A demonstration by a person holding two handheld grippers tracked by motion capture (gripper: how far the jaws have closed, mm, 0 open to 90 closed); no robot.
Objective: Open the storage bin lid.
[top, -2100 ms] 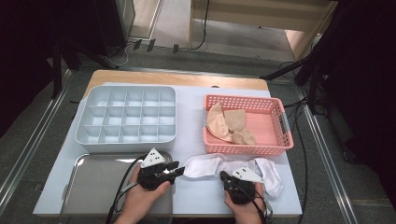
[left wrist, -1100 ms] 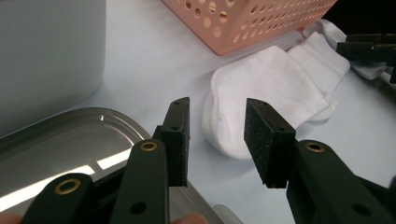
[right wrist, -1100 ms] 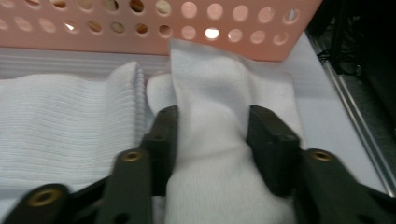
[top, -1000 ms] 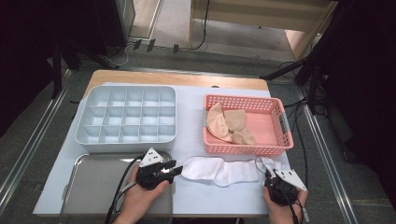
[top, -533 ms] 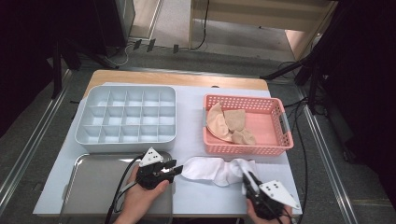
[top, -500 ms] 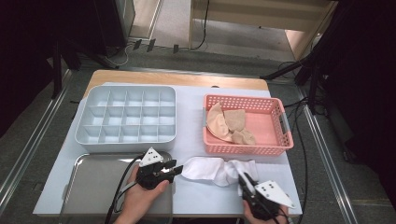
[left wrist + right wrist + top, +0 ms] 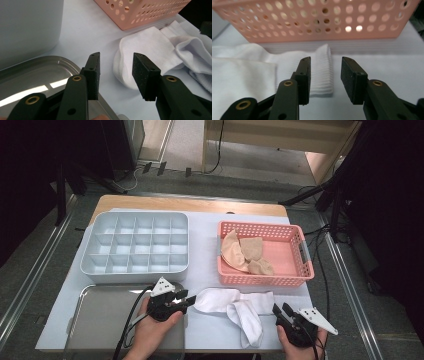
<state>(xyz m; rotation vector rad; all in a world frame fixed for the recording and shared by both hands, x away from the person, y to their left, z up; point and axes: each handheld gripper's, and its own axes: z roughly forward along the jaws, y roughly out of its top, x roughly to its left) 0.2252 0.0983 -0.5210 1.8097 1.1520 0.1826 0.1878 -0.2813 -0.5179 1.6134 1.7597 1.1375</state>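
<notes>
White socks (image 7: 235,304), pink basket (image 7: 260,276)

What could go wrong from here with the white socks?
The white socks lie overlapped, so the right gripper, whose jaws have just opened with nothing between them, might pinch both layers at the ribbed cuff. The left gripper stands open short of the toe, near the metal tray, and could catch its rim.

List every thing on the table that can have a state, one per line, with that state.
White socks: lying loose on the table, partly folded over, held by neither gripper.
Pink perforated plastic basket: holds beige socks.
Grey divided plastic organiser tray: compartments empty.
Flat metal tray: empty.
Left gripper: open, nothing between the pads.
Right gripper: jaws have just been opening, nothing between them.
</notes>
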